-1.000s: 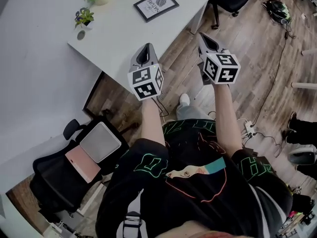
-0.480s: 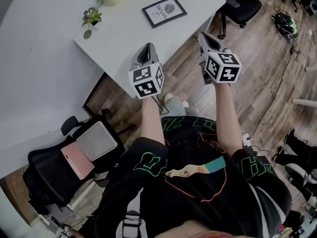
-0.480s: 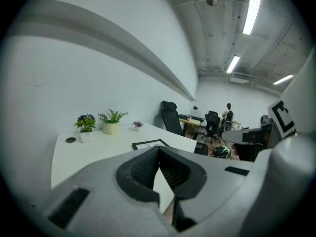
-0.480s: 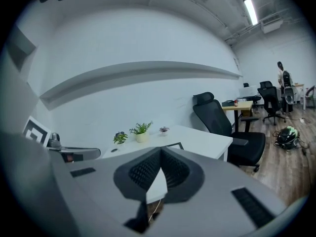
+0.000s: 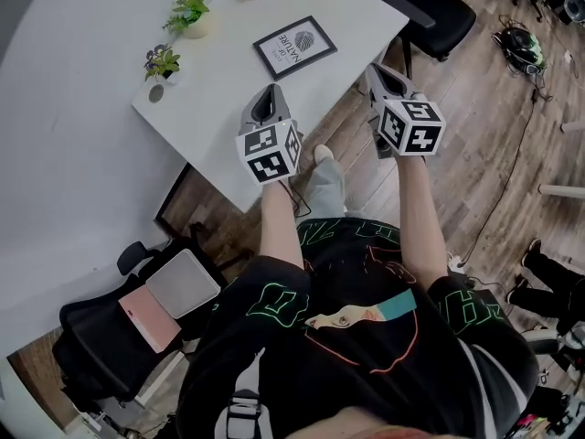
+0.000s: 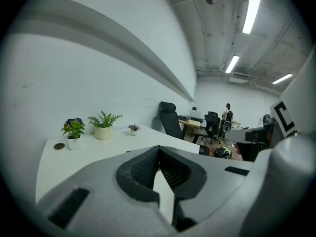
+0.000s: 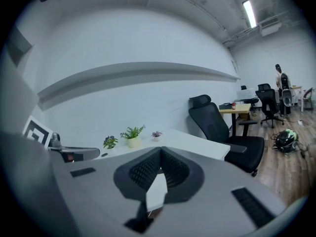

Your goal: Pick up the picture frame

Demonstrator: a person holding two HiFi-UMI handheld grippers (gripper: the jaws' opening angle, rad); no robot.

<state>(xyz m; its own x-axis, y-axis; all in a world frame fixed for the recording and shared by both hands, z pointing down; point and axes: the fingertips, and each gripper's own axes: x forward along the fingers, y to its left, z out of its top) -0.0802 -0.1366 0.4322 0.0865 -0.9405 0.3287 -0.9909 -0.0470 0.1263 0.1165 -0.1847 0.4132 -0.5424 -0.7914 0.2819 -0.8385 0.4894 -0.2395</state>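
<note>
Head view shows left gripper (image 5: 267,94) and right gripper (image 5: 380,71) closed, empty, near the picture frame (image 5: 294,48) on the table (image 5: 82,53).

The picture frame (image 5: 294,47) is black around a white print with dark lettering. The desk (image 5: 219,99) is white. The left gripper (image 5: 267,94) and right gripper (image 5: 378,73) are grey, their cubes patterned with black-and-white squares. The floor (image 5: 475,108) is brown wood plank, and the office chair (image 5: 430,7) is black.
</note>
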